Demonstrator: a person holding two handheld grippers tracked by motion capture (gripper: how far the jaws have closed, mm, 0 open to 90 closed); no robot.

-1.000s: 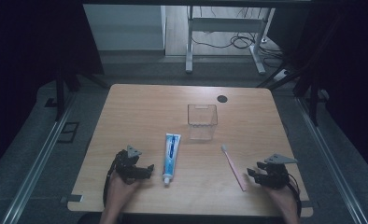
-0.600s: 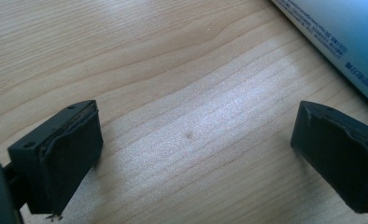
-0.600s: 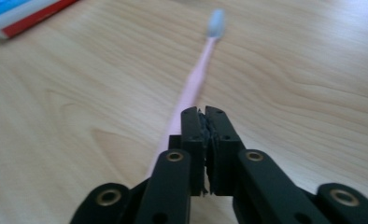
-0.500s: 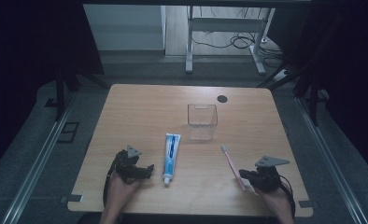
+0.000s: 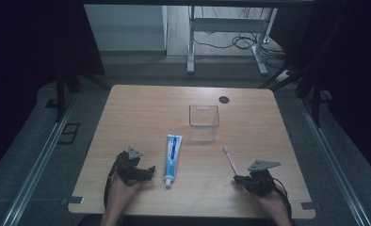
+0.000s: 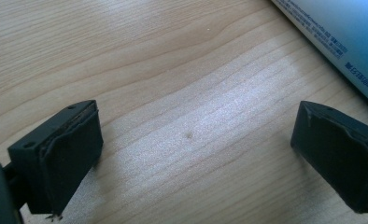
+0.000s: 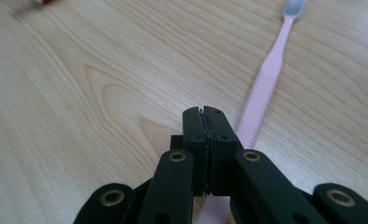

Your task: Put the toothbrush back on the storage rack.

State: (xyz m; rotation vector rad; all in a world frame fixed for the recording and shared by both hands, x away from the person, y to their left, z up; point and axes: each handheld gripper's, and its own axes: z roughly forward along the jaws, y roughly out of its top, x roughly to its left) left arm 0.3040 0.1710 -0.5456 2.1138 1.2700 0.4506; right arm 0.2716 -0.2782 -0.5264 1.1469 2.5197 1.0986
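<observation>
- Currently at a wooden table (image 5: 141, 108), pale grain, lit from above, dark surroundings.
- Clear square container (image 5: 204, 123) upright near table centre, toward the far side, apart from everything else.
- Toothpaste tube (image 5: 172, 153) flat on the wood, blue and white, long axis running near to far, cap end toward the person; sits between the two grippers, closer to the left one.
- Left gripper (image 5: 143, 172) at the near left, held in the person's hand, tips aimed toward the tube's cap end. Jaws spread wide, nothing but bare wood between them in the left gripper view (image 6: 196, 154). Tube edge (image 6: 341, 32) just past one jaw at the upper right of that view, not touching.
- Right gripper (image 5: 240, 180) at the near right, in the other hand, grey three-cornered plate on top. Jaws pressed flat together in the right gripper view (image 7: 204, 116), pad against pad, nothing pinched.
- Toothbrush (image 5: 230, 160) lying flat on the table, pink handle, pale head toward the far side, just right of the tube and well apart from it. Near end of the handle (image 7: 266, 79) running under the closed right tips; contact with the handle impossible to tell.
- Small black disc (image 5: 224, 99) on the far side, just beyond the container.
</observation>
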